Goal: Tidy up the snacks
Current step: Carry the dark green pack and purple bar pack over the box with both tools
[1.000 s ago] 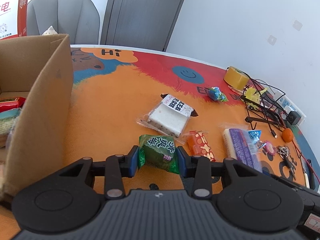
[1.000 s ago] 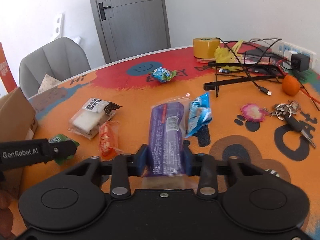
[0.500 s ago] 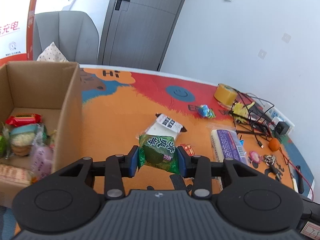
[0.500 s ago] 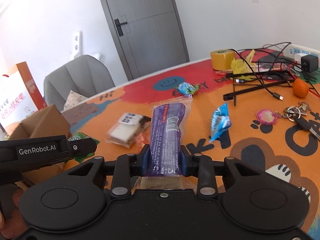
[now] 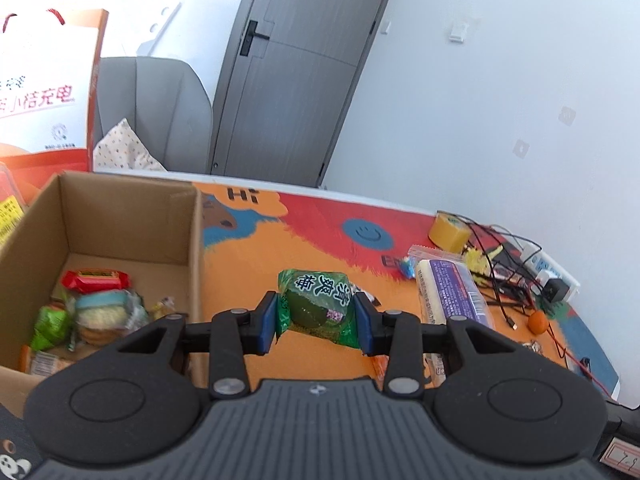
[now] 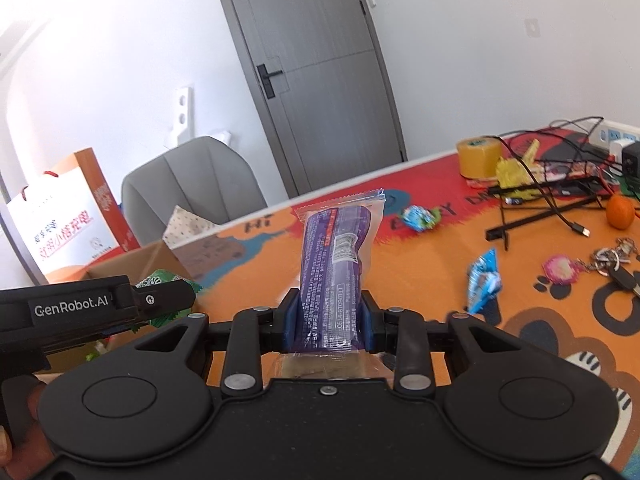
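My left gripper [image 5: 315, 322] is shut on a green snack packet [image 5: 318, 306] and holds it in the air just right of the open cardboard box [image 5: 120, 220], which holds several snacks. My right gripper [image 6: 328, 326] is shut on a long purple snack pack [image 6: 338, 264], lifted off the table; the pack also shows in the left wrist view [image 5: 452, 296]. The left gripper and its green packet [image 6: 160, 280] show at the left of the right wrist view, in front of the box [image 6: 132, 264].
A blue candy wrapper [image 6: 486, 280], a blue-green candy [image 6: 418, 216], keys [image 6: 612, 262], an orange fruit [image 6: 620, 212], a tape roll [image 6: 478, 156] and tangled cables [image 6: 560, 184] lie on the orange table mat. A grey chair [image 6: 192, 188] and paper bag [image 6: 64, 220] stand behind the box.
Both grippers have risen with their snacks and moved left toward the box. The box interior has come more fully into the left wrist view.
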`<state>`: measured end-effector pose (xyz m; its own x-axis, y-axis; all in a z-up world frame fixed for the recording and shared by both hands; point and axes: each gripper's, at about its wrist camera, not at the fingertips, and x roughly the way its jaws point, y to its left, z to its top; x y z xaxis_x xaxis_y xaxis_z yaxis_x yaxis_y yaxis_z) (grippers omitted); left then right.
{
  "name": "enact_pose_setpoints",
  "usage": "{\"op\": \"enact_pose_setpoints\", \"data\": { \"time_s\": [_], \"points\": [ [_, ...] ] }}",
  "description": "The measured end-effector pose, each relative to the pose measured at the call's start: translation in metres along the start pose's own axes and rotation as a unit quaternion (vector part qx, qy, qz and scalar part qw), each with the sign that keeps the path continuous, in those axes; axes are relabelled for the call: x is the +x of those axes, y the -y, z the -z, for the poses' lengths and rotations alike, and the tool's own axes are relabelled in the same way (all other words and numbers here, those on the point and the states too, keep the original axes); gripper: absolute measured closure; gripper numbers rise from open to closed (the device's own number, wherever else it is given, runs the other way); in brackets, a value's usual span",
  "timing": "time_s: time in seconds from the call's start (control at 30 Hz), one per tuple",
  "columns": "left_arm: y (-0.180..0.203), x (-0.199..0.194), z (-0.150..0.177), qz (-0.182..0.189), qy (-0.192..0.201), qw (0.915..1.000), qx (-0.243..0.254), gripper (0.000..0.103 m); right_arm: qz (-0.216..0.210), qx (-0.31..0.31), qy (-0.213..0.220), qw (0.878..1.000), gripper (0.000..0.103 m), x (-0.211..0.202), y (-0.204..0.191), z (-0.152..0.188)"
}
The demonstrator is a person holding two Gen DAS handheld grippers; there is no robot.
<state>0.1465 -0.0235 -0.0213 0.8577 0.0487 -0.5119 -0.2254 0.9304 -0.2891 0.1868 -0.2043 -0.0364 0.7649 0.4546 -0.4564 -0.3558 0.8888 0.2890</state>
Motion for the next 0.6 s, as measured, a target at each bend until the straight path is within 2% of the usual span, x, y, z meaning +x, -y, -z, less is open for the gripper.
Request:
{"op": "enact_pose_setpoints", "data": {
  "time_s": [0.23,0.6],
  "points": [
    [-0.016,-0.015,-0.013,-0.005,0.021,0.9998,-0.003,0.064,-0.019,-0.012,0.009,1.0,0.072,-0.001,-0.023,-0.008],
    [-0.048,-0.035,-0.03,-0.033,0.036,0.9988,-0.01,0.064,-0.047,-0.034,0.019,0.998,0.072,0.0,-0.065,-0.017]
  ]
}}
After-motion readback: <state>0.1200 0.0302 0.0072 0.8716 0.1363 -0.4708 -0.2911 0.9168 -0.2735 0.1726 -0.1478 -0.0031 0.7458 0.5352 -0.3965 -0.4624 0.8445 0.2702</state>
